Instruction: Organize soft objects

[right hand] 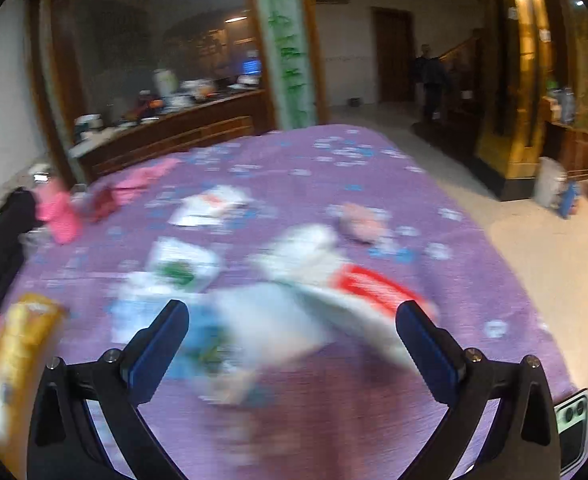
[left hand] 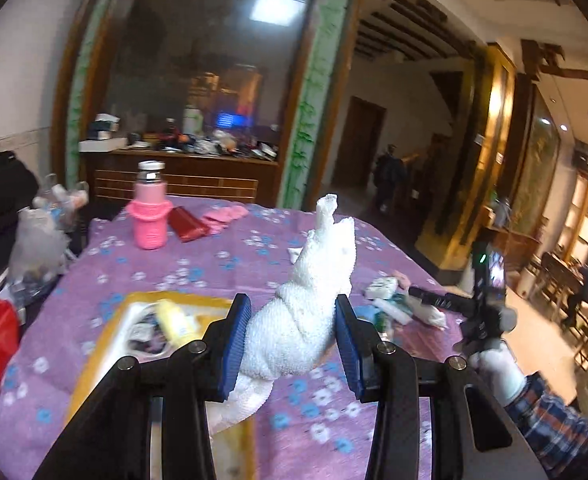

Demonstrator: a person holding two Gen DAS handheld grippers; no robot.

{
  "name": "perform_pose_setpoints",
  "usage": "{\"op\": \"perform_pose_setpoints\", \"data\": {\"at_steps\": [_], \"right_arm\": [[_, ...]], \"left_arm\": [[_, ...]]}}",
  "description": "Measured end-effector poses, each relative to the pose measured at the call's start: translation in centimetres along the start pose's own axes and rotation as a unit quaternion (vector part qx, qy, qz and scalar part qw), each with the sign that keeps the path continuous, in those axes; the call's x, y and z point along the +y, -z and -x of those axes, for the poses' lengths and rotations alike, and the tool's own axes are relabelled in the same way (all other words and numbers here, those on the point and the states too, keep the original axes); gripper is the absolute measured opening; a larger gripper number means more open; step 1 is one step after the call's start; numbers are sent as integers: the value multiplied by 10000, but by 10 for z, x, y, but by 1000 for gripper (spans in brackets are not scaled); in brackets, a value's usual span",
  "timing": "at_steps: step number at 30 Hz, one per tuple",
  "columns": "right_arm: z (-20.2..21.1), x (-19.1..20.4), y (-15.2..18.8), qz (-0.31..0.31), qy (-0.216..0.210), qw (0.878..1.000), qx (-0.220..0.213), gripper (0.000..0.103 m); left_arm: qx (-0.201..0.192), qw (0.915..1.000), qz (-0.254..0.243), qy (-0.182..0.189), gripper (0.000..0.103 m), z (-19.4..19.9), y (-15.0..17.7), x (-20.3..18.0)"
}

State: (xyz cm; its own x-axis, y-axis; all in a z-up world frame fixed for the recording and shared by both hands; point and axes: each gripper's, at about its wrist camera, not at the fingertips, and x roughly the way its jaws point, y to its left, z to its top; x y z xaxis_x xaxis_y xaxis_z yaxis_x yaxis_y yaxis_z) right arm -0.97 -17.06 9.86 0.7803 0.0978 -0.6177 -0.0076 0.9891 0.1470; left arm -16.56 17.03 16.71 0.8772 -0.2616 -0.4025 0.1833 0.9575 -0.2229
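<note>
A purple bedspread with small blue and white flowers covers the table, soft and a little rumpled. Near its left front edge sits a shallow yellow-rimmed tray with a pale yellow tube and small bits in it. Lifted above the cloth, just right of the tray, the white towel is a nubby terry roll, thick at the bottom and tapering to a twisted tip; the left gripper is clenched on its lower part, ribbed blue pads pressing both sides. At the far left corner stands a pink bottle with a metal cap, smooth and flared at the shoulder, a glossy red pouch beside it. On the right, the right gripper hangs released, jaws wide apart, over a blurred heap of white packets, one of them with a red band. A gloved right hand grips its handle.
</note>
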Motion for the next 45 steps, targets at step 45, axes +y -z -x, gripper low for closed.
{"op": "perform_pose_setpoints", "data": {"at_steps": [45], "right_arm": [[-77, -75, 3, 739, 985, 9800, 1565, 62]], "left_arm": [[421, 9957, 514, -643, 44, -2, 47, 78]]}}
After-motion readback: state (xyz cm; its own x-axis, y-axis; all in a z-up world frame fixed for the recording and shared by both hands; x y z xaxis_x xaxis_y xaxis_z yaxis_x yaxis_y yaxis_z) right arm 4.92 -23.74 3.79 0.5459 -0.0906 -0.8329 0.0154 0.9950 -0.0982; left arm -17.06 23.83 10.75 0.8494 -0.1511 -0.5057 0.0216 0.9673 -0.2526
